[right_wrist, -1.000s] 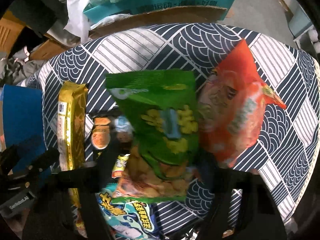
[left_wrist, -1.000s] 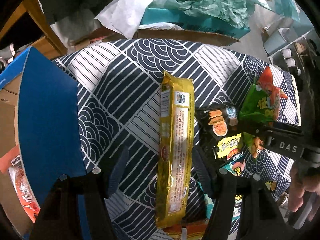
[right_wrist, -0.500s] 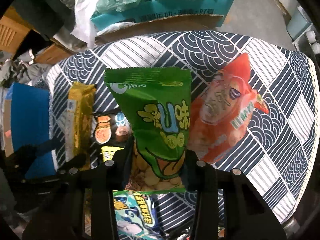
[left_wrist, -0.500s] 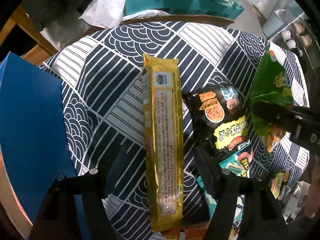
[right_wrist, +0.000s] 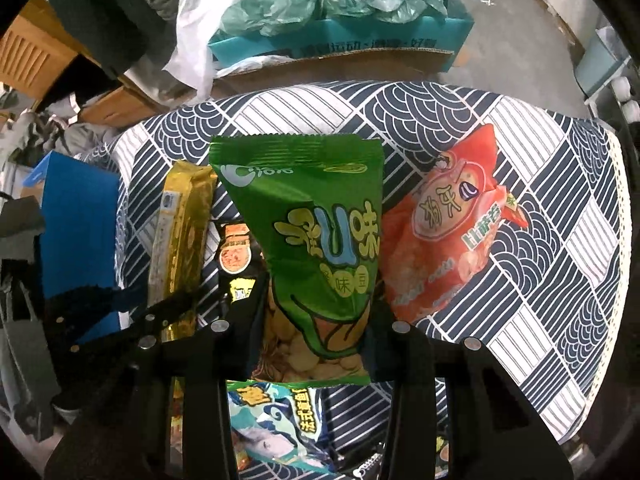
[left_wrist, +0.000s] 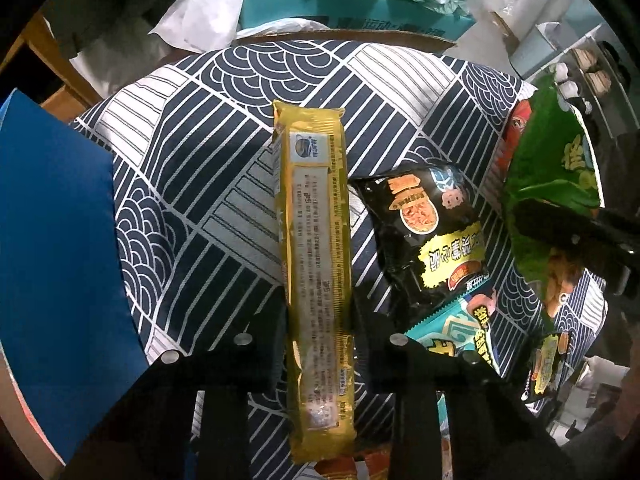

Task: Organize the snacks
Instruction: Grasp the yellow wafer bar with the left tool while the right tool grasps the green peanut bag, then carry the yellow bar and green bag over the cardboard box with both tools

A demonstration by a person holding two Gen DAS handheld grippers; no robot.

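Pinching the long gold foil biscuit packet (left_wrist: 316, 272) near its lower end, the left gripper (left_wrist: 318, 320) has both fingers pressed against the packet's sides. The packet's long axis runs straight ahead along the fingers, its far sealed end pointing away over the navy-and-white patterned cloth (left_wrist: 208, 152). The right gripper (right_wrist: 316, 320) is clamped on the lower half of the green peanut snack bag (right_wrist: 316, 240), which stands upright with its crimped top pointing away. Just right of it an orange-red puffed snack bag (right_wrist: 444, 240) lies on the cloth. A black snack pouch (left_wrist: 432, 232) sits between the gold packet and the green bag.
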